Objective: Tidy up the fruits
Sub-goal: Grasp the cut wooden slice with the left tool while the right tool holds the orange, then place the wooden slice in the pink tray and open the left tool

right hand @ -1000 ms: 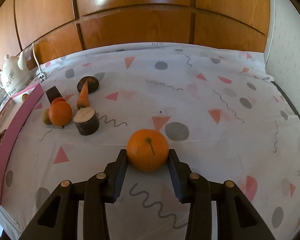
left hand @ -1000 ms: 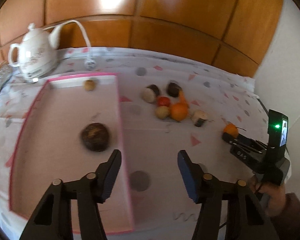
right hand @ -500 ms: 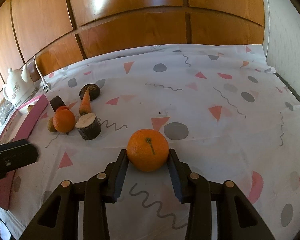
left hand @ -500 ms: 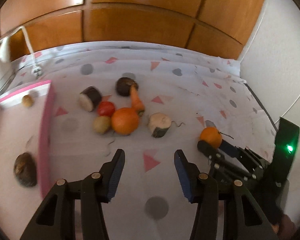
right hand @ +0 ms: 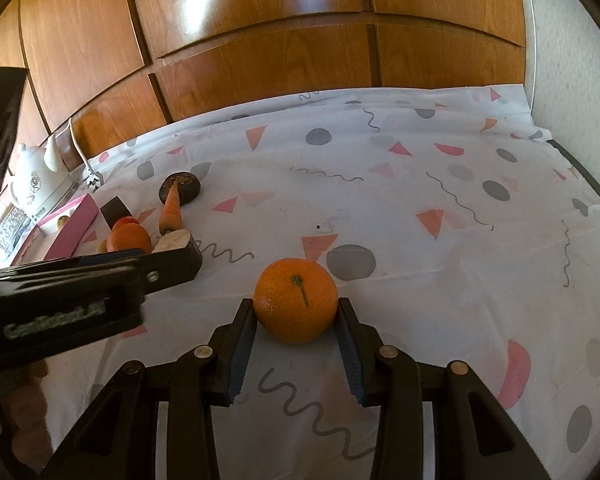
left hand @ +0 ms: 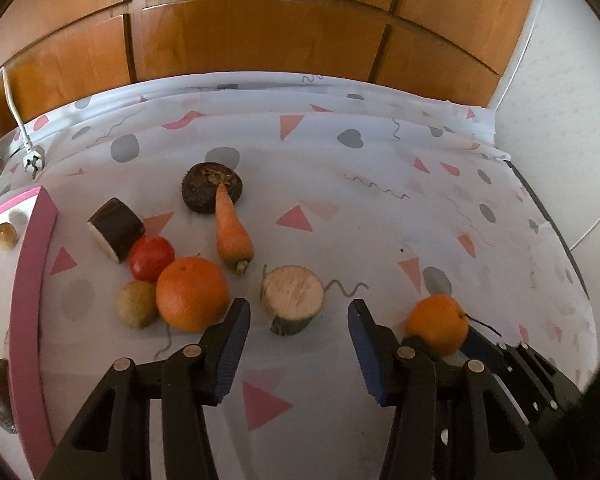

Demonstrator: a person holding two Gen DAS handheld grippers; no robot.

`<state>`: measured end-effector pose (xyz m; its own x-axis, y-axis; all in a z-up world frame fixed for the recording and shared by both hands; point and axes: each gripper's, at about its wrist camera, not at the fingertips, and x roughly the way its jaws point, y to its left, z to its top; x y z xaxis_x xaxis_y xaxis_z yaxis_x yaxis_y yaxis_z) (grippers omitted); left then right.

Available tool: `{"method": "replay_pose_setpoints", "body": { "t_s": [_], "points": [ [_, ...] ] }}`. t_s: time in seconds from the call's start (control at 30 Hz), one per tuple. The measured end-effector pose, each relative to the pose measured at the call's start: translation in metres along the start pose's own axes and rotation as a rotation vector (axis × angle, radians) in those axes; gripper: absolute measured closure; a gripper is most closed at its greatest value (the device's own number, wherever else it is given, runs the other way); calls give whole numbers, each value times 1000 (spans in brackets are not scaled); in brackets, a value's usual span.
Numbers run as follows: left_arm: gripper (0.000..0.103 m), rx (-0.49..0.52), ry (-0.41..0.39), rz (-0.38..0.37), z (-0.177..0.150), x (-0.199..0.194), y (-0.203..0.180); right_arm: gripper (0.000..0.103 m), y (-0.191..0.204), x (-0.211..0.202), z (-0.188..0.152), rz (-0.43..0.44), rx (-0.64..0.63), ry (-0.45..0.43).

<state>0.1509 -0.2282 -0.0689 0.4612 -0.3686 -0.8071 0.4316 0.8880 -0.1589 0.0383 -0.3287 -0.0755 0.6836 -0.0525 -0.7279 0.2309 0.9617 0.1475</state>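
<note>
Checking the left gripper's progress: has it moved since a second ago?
Yes. The left gripper has swung right, away from the pink tray, and now faces the cut stump on the tablecloth.

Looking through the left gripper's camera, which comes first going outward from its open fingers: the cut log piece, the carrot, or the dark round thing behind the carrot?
1. cut log piece, just ahead, between the fingers of the left gripper.
2. carrot, farther back, slightly left.
3. dark round thing, farthest, at the carrot's tip.

I see pale lettering on the left gripper (right hand: 172, 264) body, beside the mandarin (right hand: 296, 300), too blurred to read.
</note>
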Motion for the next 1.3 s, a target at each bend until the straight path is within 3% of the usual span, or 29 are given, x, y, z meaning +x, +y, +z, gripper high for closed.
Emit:
{"method": "replay_pose_setpoints", "body": {
  "t_s": [0.07,0.17,0.3,0.5,0.7,0.97,1.07,1.3],
  "points": [
    [54,-5,1,14,-1,5,0,62,0,0,0,-1,-1,0],
    [69,0,-21,49,-1,11,-2,62,1,1,0,-8,-4,1],
    [70,-16,-52,20,-5,5,2,63,2,1,0,-19,-10,4],
    [70,-8,-95,43,-22,-19,10,64,5,0,8,-75,-1,26],
    [70,-4,-113,84,-51,-28,17,64,10,7,12,-118,-19,35],
    [71,-21,-98,78,-53,-31,21,63,12,8,10,-130,-35,44],
    [71,-41,-90,83,-57,-42,26,63,13,8,9,-134,-38,39],
    [70,-91,-157,98,-55,-94,57,63,13,8,8,-134,-39,33]
  ]
}}
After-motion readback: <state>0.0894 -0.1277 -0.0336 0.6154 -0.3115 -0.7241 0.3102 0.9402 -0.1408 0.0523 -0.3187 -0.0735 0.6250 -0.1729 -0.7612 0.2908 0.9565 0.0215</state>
